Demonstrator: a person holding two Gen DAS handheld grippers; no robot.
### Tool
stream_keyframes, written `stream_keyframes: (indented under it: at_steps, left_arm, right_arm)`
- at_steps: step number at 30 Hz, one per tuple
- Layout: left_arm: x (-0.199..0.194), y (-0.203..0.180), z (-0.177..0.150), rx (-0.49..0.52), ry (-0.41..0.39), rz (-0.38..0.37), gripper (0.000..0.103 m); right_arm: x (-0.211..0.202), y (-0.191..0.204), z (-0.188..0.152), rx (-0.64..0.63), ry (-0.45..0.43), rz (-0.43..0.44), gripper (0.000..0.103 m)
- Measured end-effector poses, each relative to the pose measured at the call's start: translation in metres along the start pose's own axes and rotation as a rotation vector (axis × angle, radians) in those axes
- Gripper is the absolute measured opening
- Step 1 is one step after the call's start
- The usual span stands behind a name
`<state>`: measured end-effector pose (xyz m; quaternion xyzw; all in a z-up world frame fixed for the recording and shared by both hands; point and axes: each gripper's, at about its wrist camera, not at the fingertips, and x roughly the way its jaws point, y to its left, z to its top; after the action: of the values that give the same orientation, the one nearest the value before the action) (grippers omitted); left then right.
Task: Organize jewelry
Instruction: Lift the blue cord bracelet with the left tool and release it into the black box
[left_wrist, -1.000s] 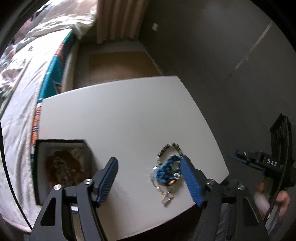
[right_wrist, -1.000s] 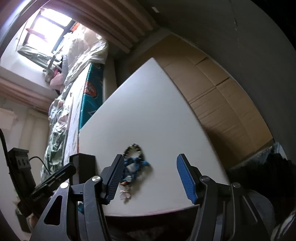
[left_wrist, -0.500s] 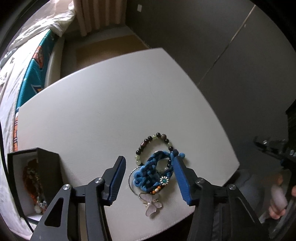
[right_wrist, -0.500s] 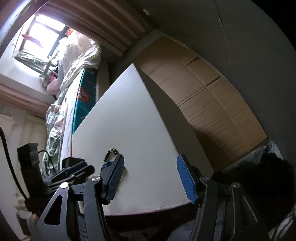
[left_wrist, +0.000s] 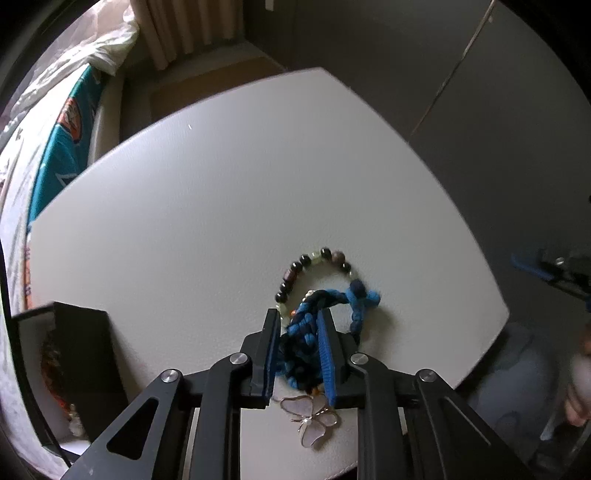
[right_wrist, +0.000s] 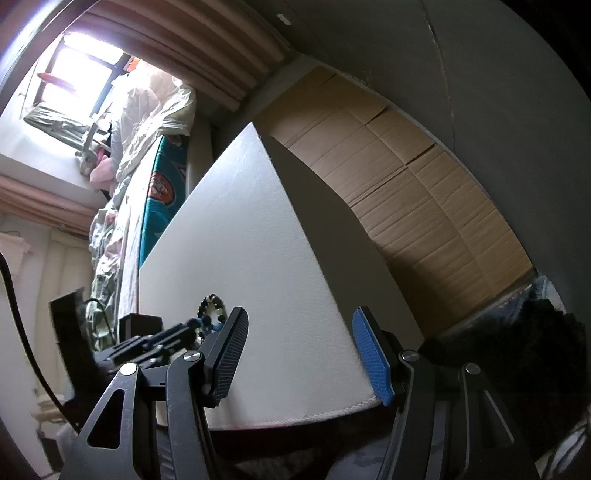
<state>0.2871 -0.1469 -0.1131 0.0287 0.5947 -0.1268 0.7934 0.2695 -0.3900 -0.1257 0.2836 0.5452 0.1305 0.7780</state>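
Observation:
A small heap of jewelry lies near the front right of the white table (left_wrist: 221, 184): a blue braided bracelet (left_wrist: 364, 297), a dark beaded bracelet (left_wrist: 295, 273) and a pale butterfly pendant (left_wrist: 312, 417). My left gripper (left_wrist: 298, 314) points steeply down, its jaws closing on the braid, which fills the gap between the blue pads. My right gripper (right_wrist: 300, 317) hovers open over the table's front right corner, nothing between its fingers. Its view catches the beaded bracelet (right_wrist: 212, 304) and the left gripper (right_wrist: 162, 339) at the lower left.
A black jewelry box (left_wrist: 81, 354) with pieces inside stands open at the table's front left. A bed with a teal cover (left_wrist: 62, 147) runs along the left side. Cardboard sheets (right_wrist: 406, 203) cover the floor to the right, before a grey wall.
My left gripper has come down and to the right over the jewelry heap, and its jaws have narrowed from wide apart onto the blue braid. The right gripper shifted slightly, jaws unchanged.

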Motion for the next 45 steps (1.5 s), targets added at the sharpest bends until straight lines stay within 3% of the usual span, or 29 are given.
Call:
stream_keyframes:
  at_steps: [11,24,29,36,41,45]
  left_arm:
    - [-0.03,0.025,-0.002,-0.068,-0.068,-0.028,0.02]
    - [-0.066,0.062,-0.029,-0.141,-0.127,-0.035,0.02]
    - [-0.075,0.082,-0.036,-0.173,-0.149,-0.043,0.02]
    - [-0.083,0.101,-0.047,-0.207,-0.176,-0.069,0.02]
    - [-0.092,0.113,-0.054,-0.229,-0.2,-0.09,0.02]
    - [-0.099,0.124,-0.06,-0.248,-0.224,-0.103,0.02]
  right_arm:
    - [0.013,0.039,-0.006,-0.071,0.03,0.012,0.06]
    - [0.062,0.103,-0.028,-0.233,0.166,-0.007,0.059]
    - [0.081,0.111,-0.042,-0.236,0.225,-0.025,0.042]
    - [0.107,0.118,-0.054,-0.218,0.277,-0.102,0.023]
    - [0.114,0.132,-0.058,-0.264,0.267,-0.182,0.023]
    - [0.121,0.152,-0.065,-0.348,0.241,-0.305,0.022]
